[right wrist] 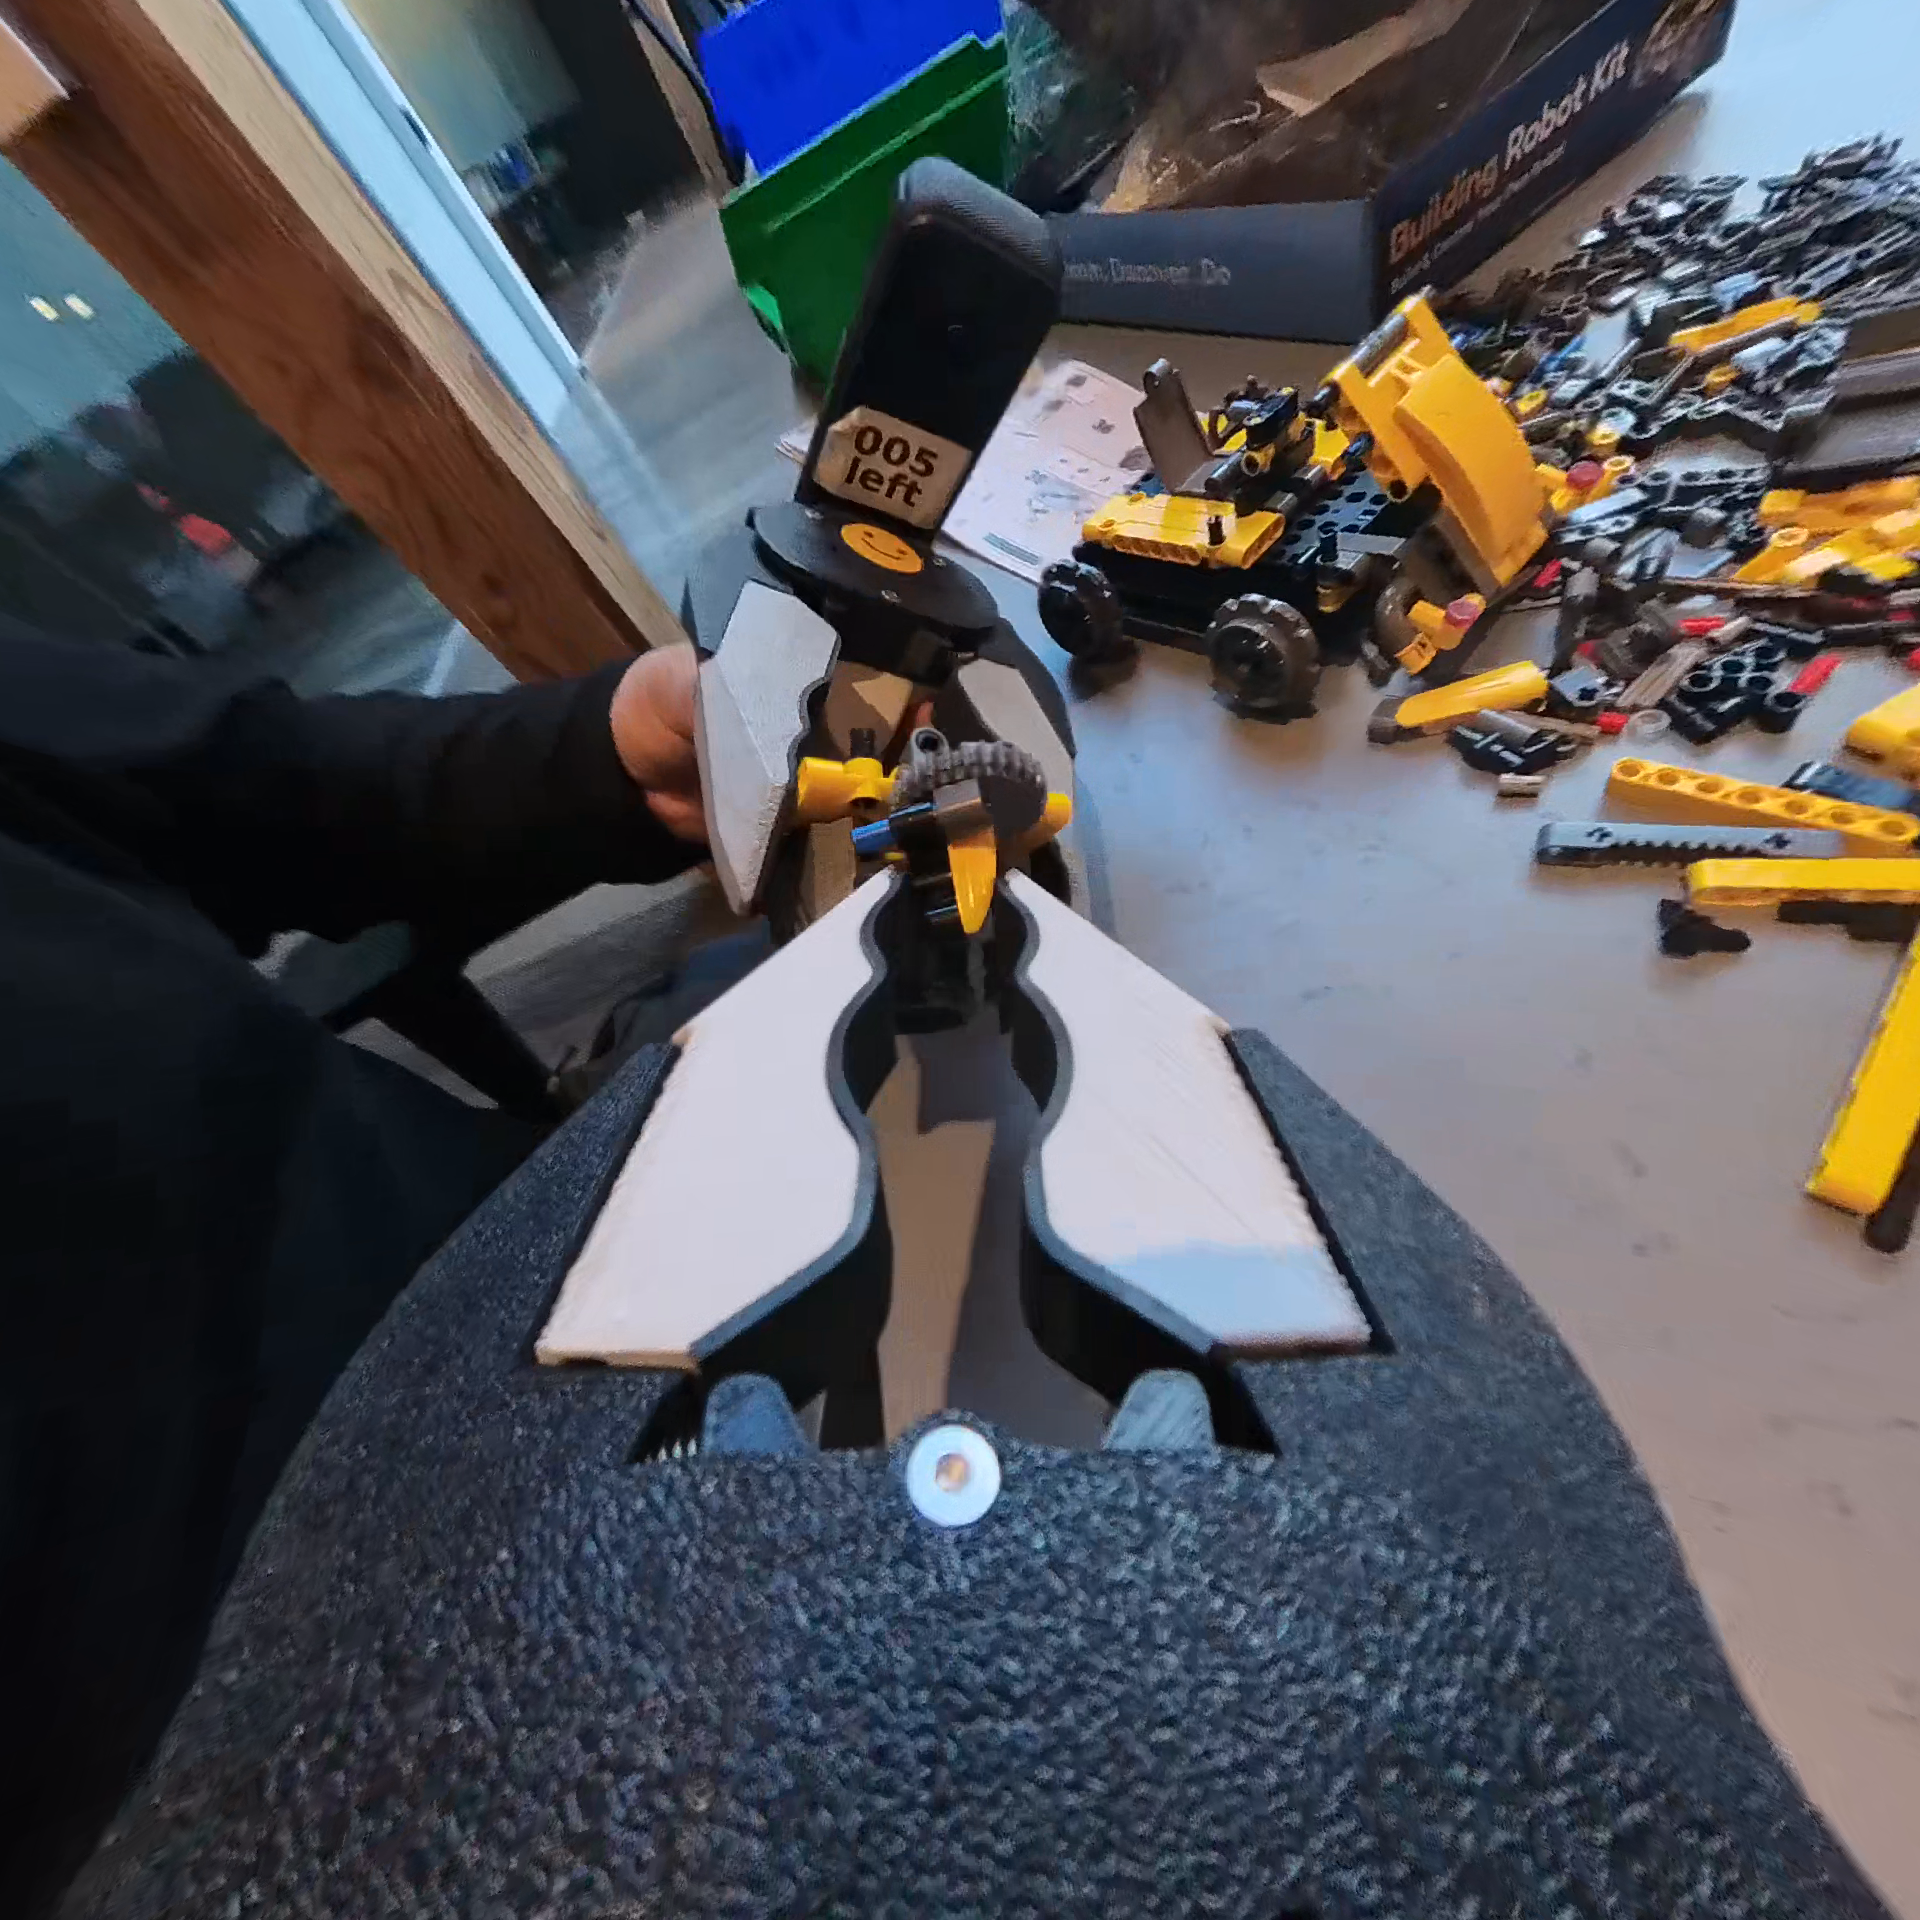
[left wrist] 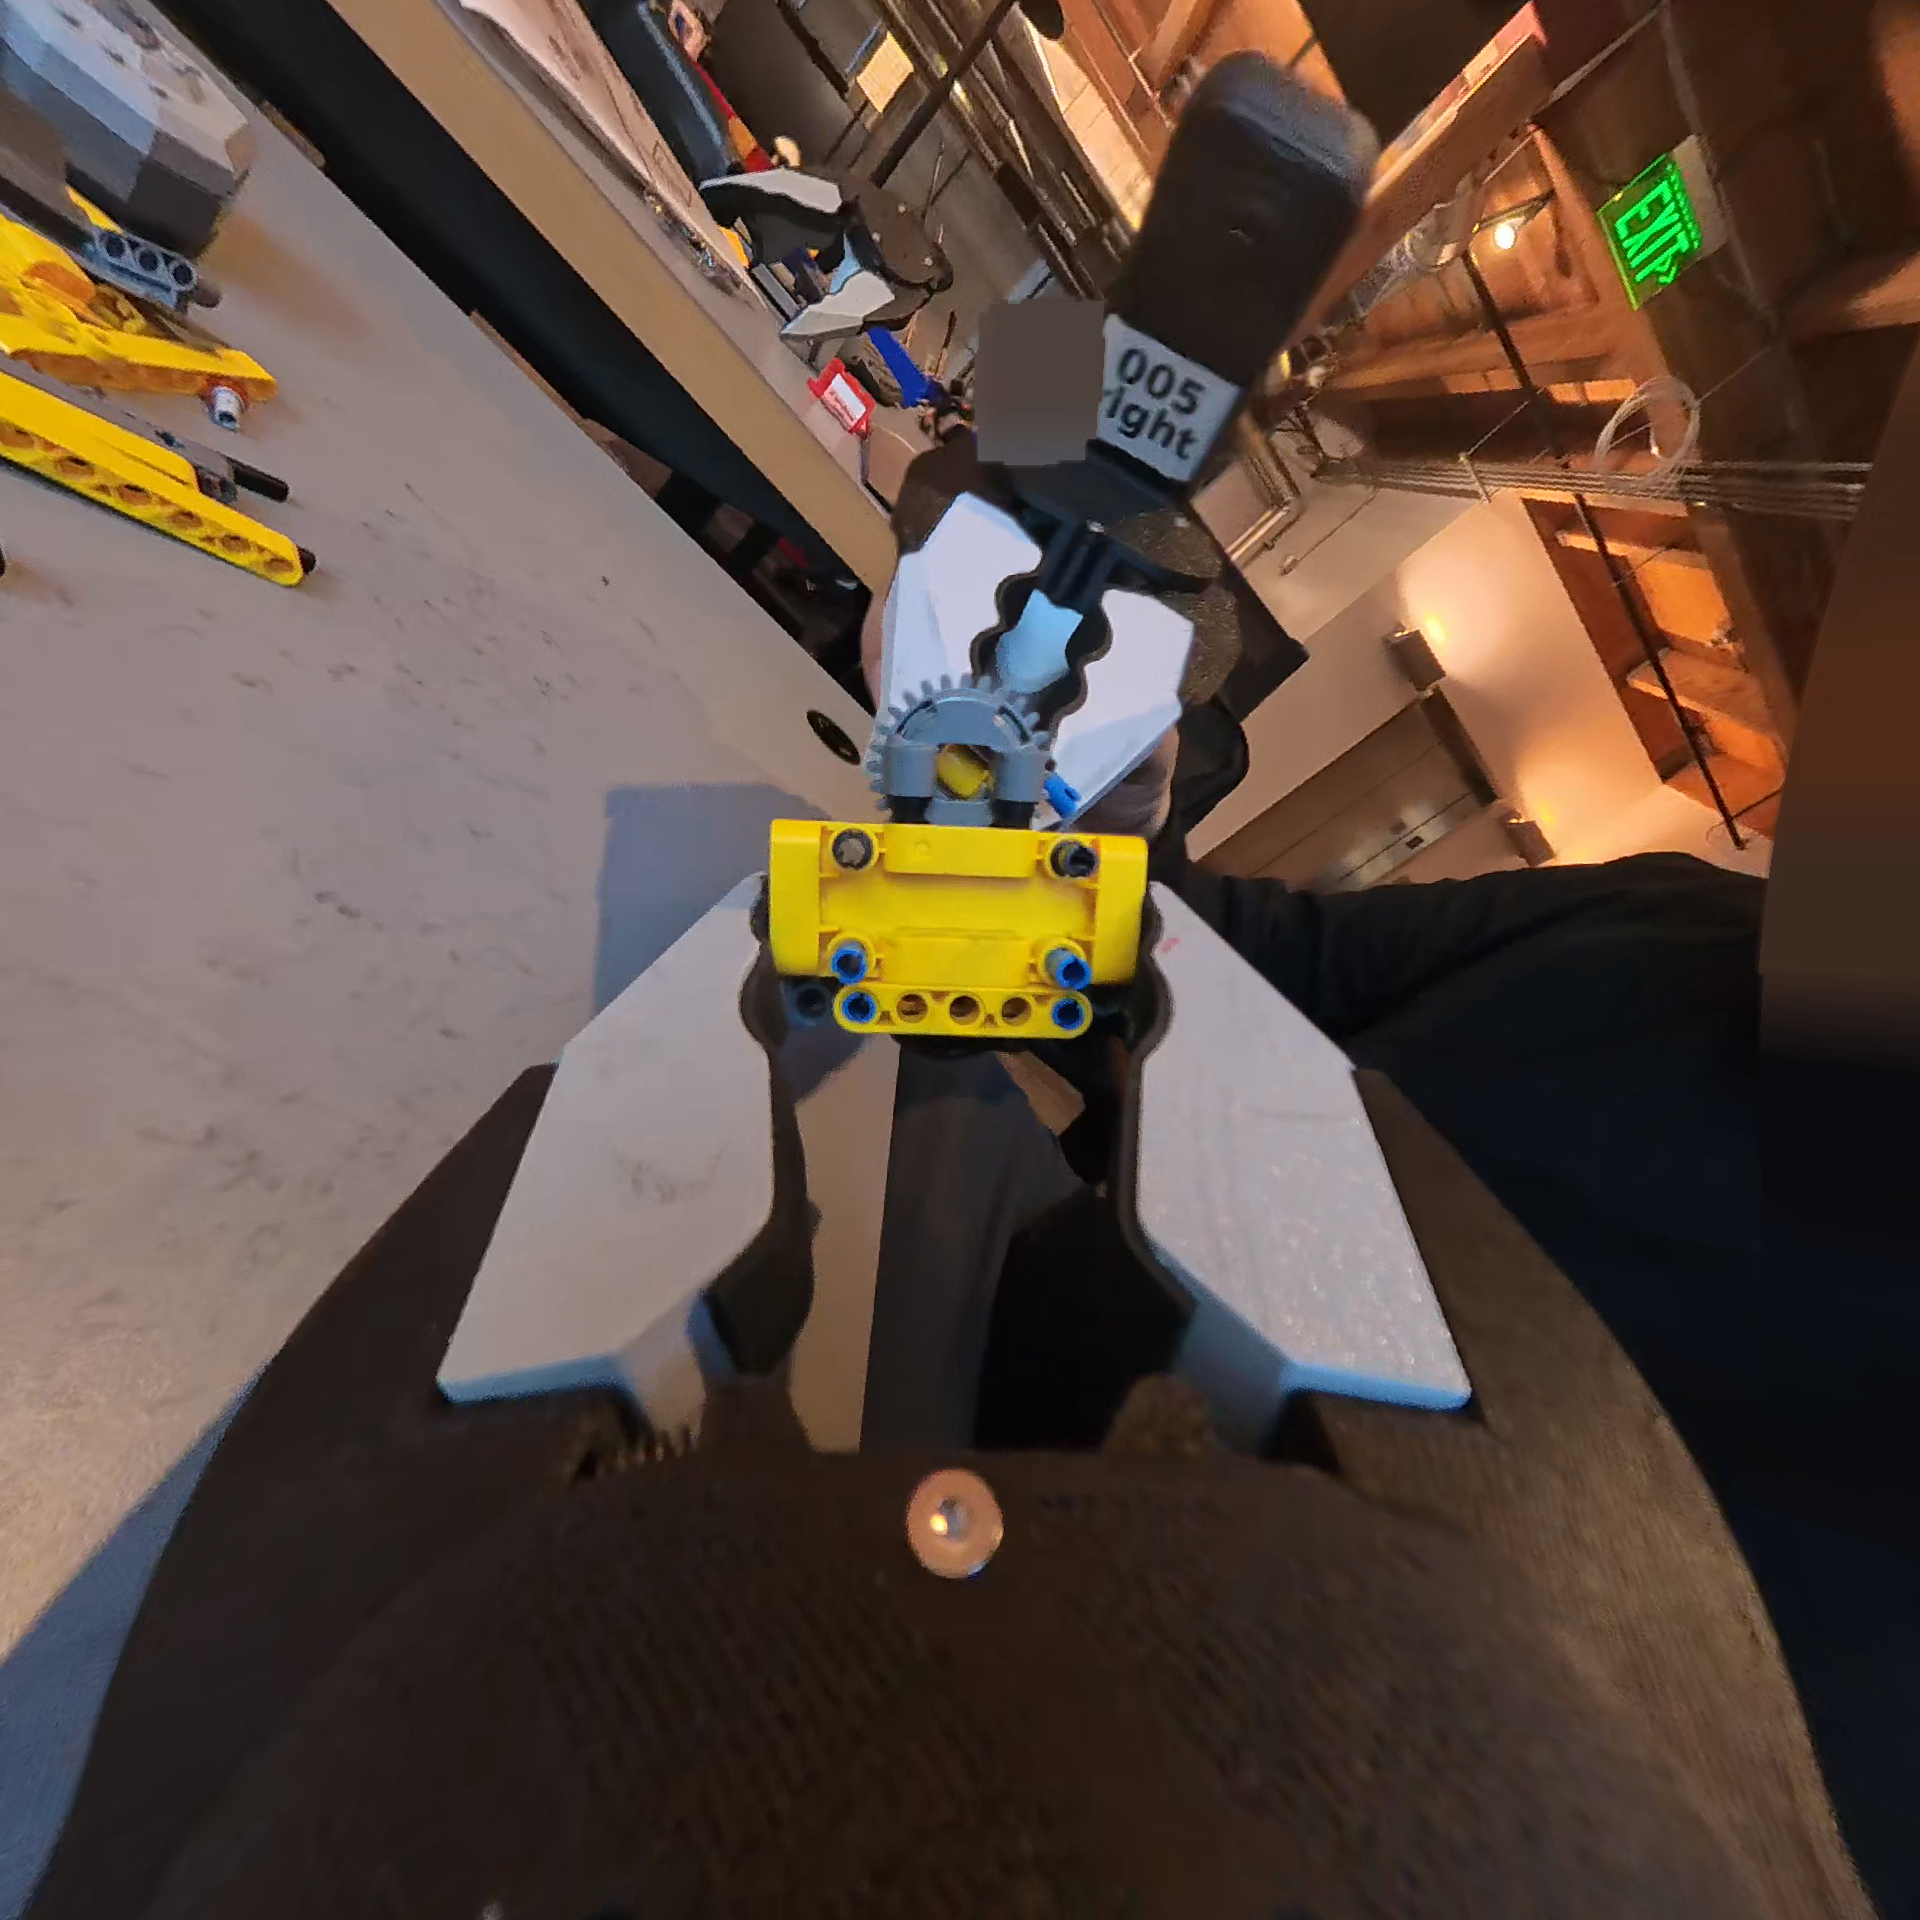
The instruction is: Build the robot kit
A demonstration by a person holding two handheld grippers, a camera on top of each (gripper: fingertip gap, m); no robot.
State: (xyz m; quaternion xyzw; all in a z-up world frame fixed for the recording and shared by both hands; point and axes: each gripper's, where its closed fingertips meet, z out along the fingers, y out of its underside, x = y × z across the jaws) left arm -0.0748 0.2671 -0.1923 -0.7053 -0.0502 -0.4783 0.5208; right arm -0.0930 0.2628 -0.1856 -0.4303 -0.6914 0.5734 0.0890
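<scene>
My left gripper (left wrist: 956,925) is shut on a yellow toy-brick block (left wrist: 956,914) with blue pins and a short yellow beam under it. A grey gear (left wrist: 956,732) sits on the block's far side. My right gripper (left wrist: 1039,665) faces it and is shut on a black axle piece with a white tip (left wrist: 1039,634) joined to the gear part. In the right wrist view, my right gripper (right wrist: 948,894) pinches the black piece (right wrist: 935,966) beside a yellow curved part (right wrist: 977,878) and the gear (right wrist: 987,779). My left gripper (right wrist: 883,790) holds the far side. Both are above the table edge.
A half-built yellow and black toy vehicle (right wrist: 1299,540) stands on the table (right wrist: 1351,1039), with a heap of loose parts (right wrist: 1714,520) and yellow beams (right wrist: 1756,800) to the right. A kit box (right wrist: 1507,156), green bin (right wrist: 862,197) and instruction sheet (right wrist: 1039,457) lie behind. More yellow beams (left wrist: 135,468) lie far left. Both grippers' tips are close together, under 4 cm apart.
</scene>
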